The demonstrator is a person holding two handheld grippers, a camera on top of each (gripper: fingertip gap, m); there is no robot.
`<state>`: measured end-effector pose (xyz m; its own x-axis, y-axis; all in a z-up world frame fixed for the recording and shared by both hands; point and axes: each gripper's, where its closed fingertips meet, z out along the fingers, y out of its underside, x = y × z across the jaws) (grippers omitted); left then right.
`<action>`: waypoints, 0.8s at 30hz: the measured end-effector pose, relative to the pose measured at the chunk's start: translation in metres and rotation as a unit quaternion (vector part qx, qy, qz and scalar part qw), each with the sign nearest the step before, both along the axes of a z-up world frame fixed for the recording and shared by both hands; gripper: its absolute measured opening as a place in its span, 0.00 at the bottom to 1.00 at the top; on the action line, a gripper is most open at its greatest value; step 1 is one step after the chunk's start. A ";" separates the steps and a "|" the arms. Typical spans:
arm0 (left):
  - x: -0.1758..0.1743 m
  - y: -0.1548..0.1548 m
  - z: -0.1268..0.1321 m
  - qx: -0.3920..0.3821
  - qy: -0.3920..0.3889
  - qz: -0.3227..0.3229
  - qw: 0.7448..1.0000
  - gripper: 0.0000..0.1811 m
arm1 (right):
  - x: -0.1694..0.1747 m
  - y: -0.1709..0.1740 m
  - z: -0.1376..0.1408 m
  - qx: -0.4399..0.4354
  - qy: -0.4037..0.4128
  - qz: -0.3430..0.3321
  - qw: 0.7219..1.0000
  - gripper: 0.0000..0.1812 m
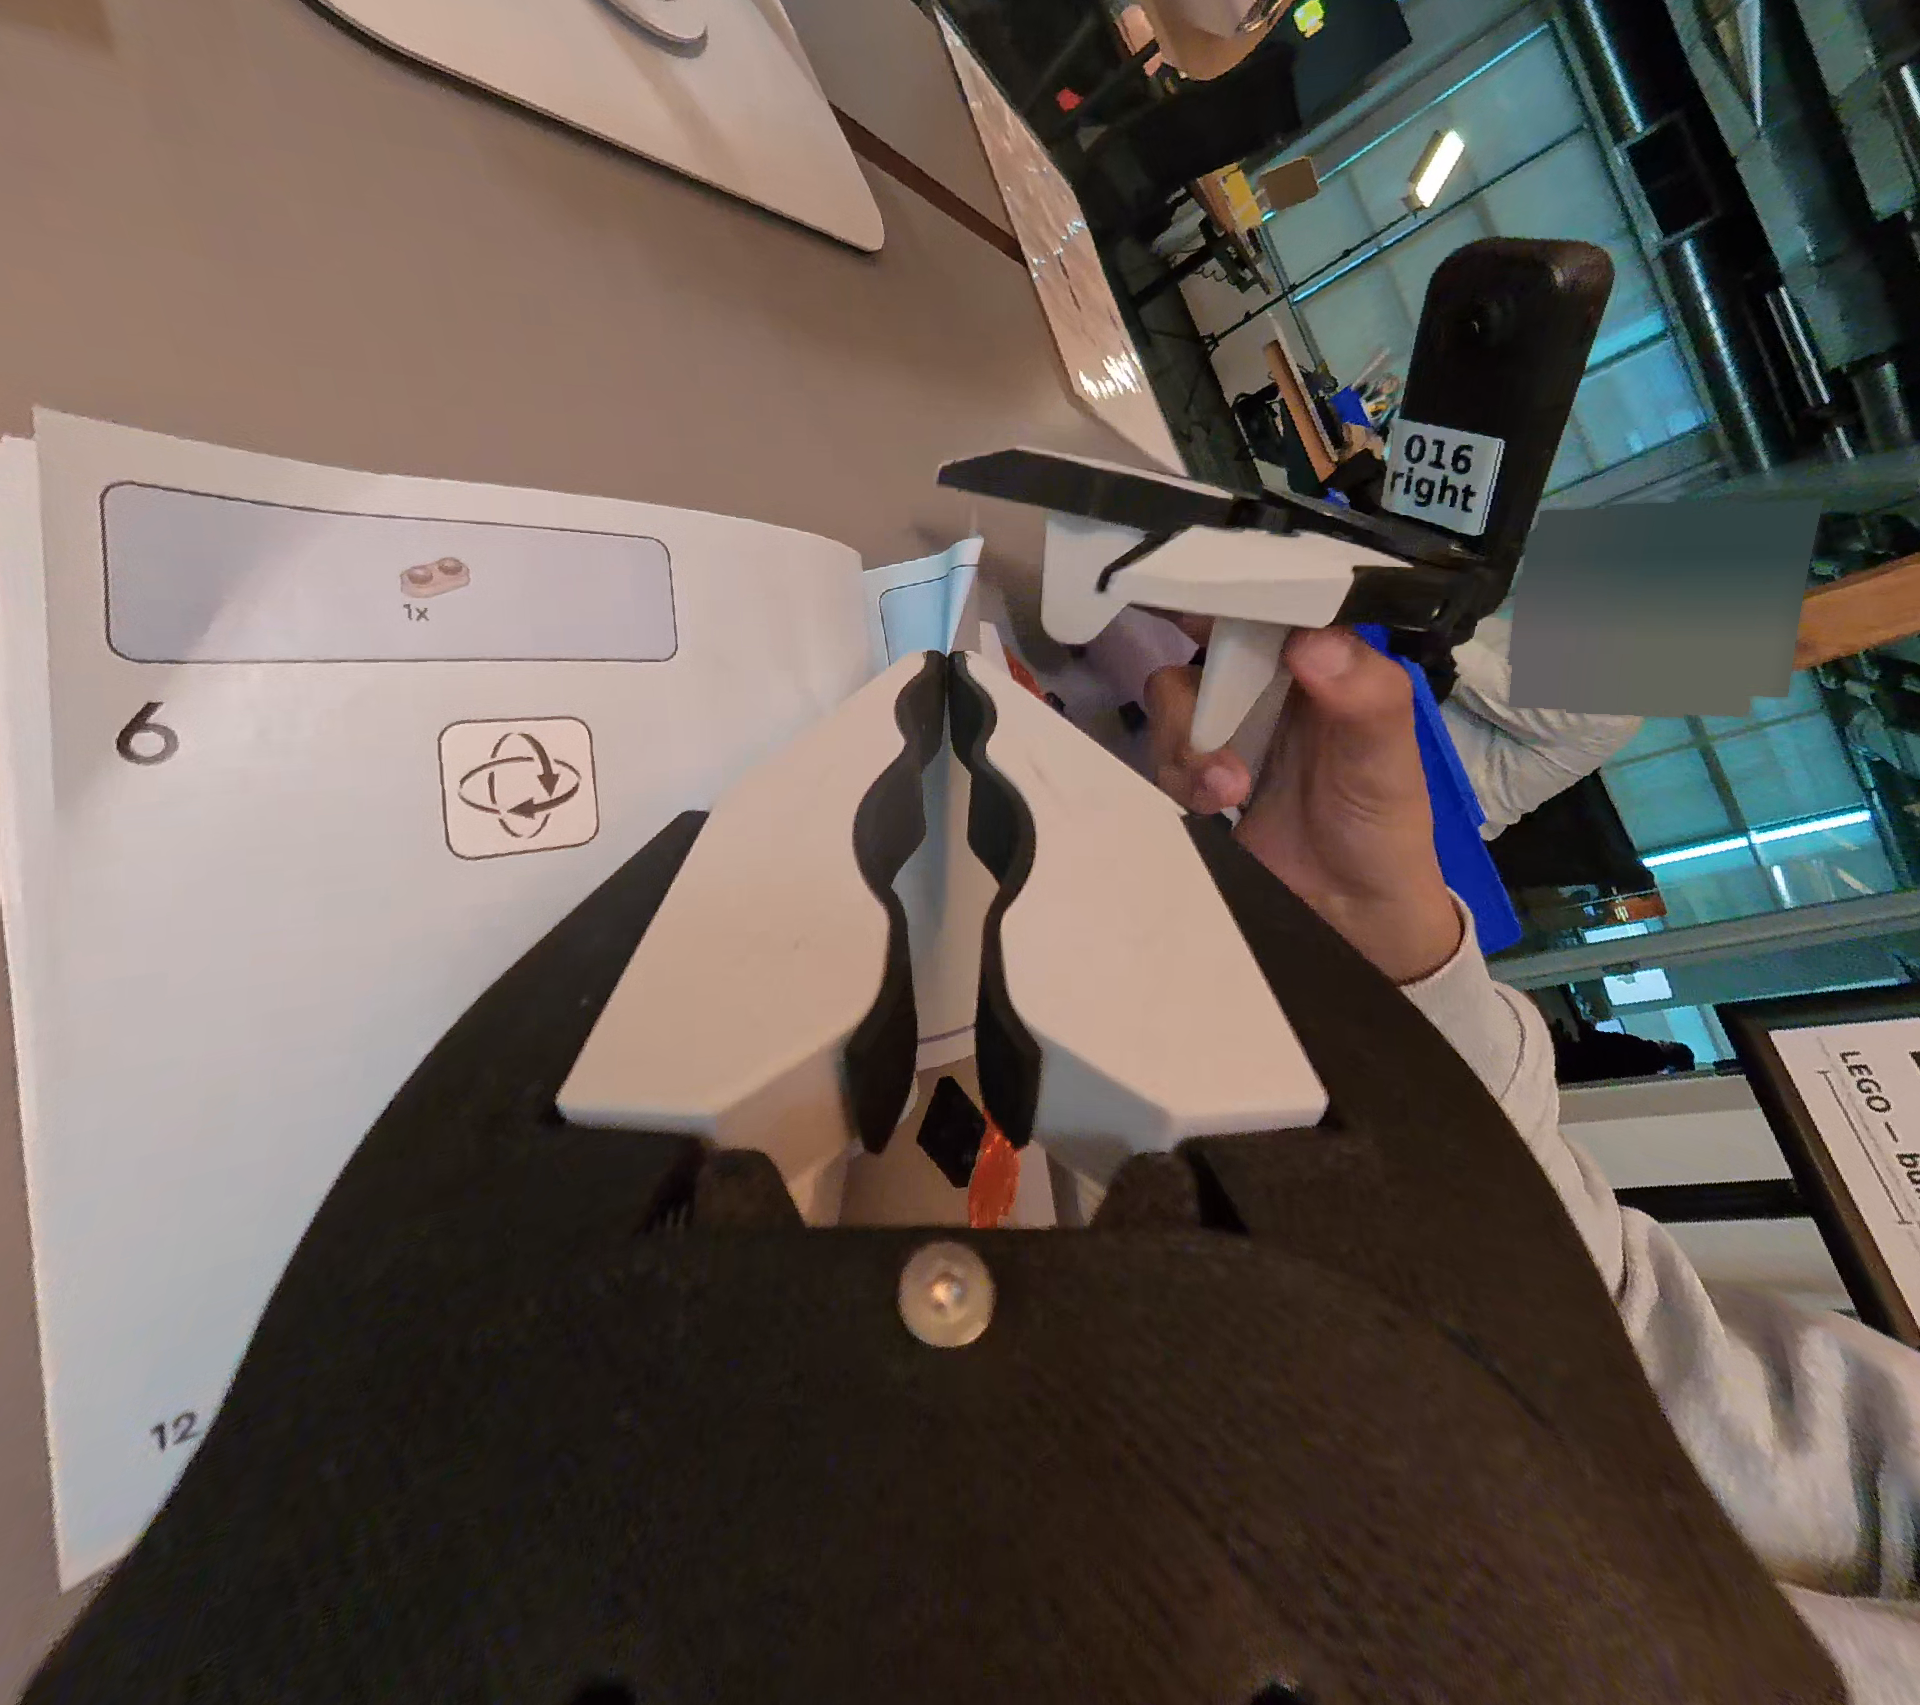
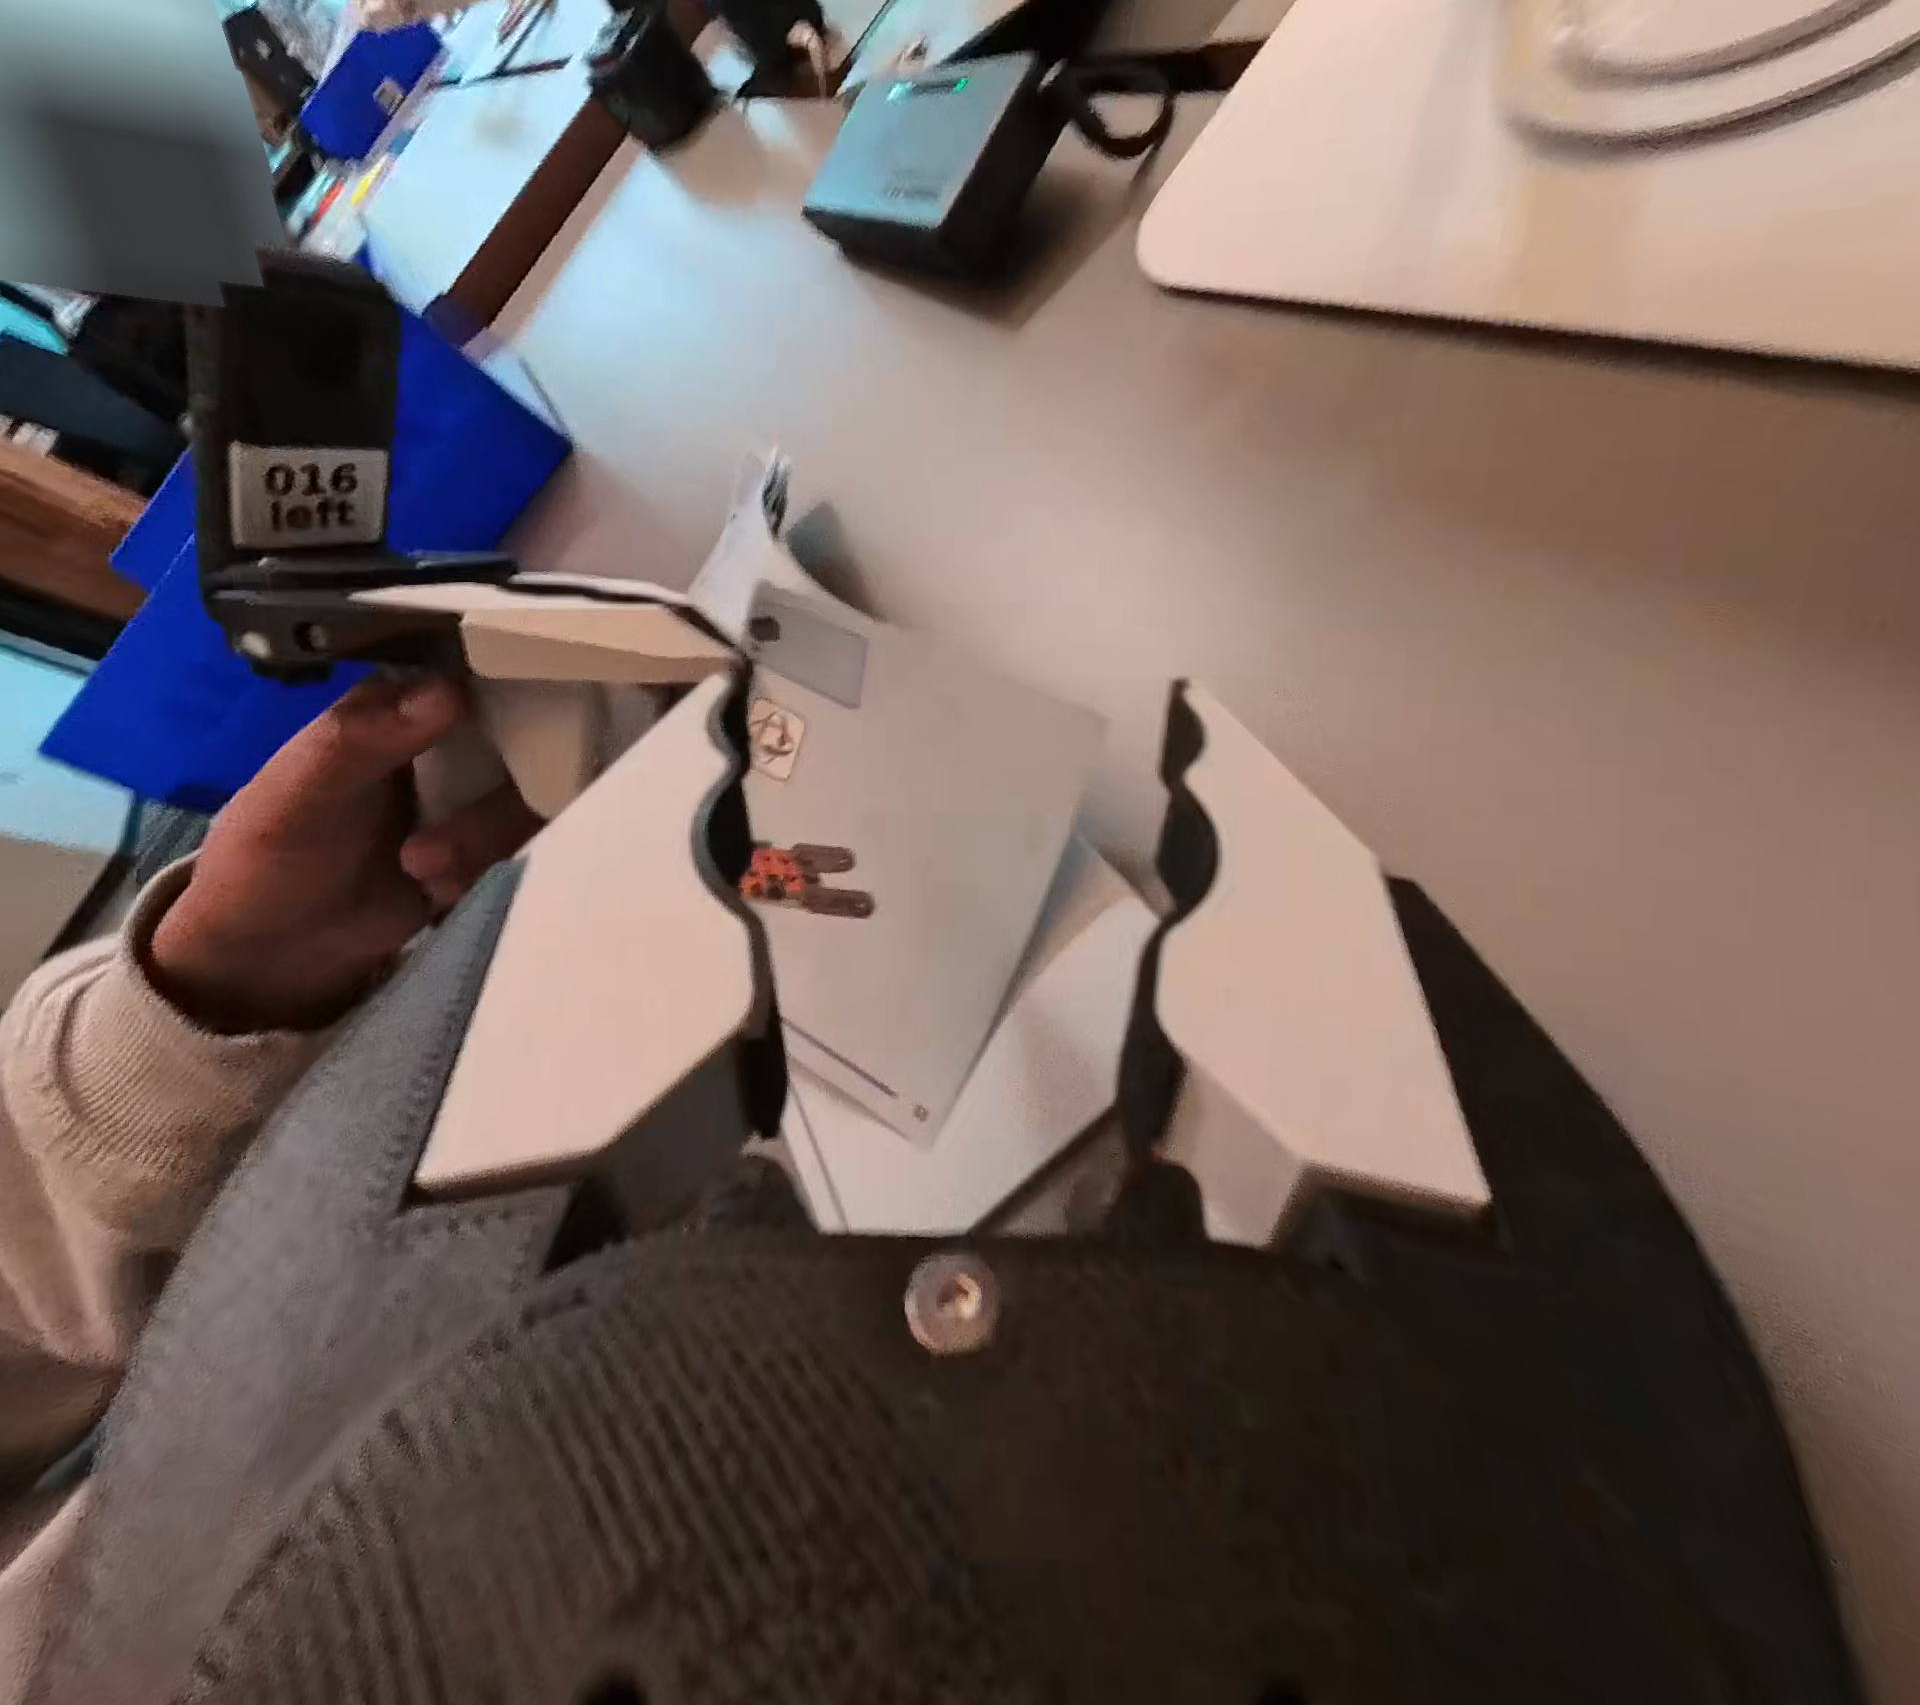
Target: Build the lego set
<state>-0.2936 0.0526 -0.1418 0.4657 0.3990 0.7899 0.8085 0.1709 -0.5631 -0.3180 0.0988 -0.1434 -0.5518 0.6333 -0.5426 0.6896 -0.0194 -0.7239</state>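
Note:
The instruction booklet [image 1: 312, 928] lies open on the grey table. My left gripper [image 1: 948, 663] is shut on the edge of one of its pages and holds that page lifted. In the right wrist view the left gripper [image 2: 727, 632] pinches the raised page [image 2: 935, 876], which bears an orange and black drawing [image 2: 795, 881]. My right gripper [image 2: 956, 699] is open and empty, its jaws either side of the lifted page, just above it. It shows side-on in the left wrist view [image 1: 997, 533], close beyond the left gripper's tips. No loose bricks are clearly in view.
A white stand base [image 1: 520, 45] sits on the table beyond the booklet, also in the right wrist view [image 2: 1558, 149]. A black box device [image 2: 925, 169] stands farther back. A blue bin [image 2: 312, 533] is at the left. A framed sign [image 1: 1849, 1156] stands at the right.

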 end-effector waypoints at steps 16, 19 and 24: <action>0.007 -0.013 0.048 -0.003 0.116 -0.011 0.993 0.31 | 0.044 -0.021 0.055 -0.242 -0.032 0.090 0.966 0.13; 0.022 -0.005 0.067 -0.033 0.188 -0.041 0.981 0.41 | 0.049 -0.034 0.060 -0.239 -0.020 0.095 0.966 0.23; 0.044 0.019 0.048 -0.186 0.281 -0.100 0.936 0.60 | 0.051 -0.040 0.058 -0.237 -0.024 0.097 0.966 0.31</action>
<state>-0.2501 0.0711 -0.0937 0.8610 0.4582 0.2208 0.3611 -0.2449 -0.8998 -0.2667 0.0591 -0.0853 -0.6025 0.1937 -0.7742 0.7459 -0.2083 -0.6326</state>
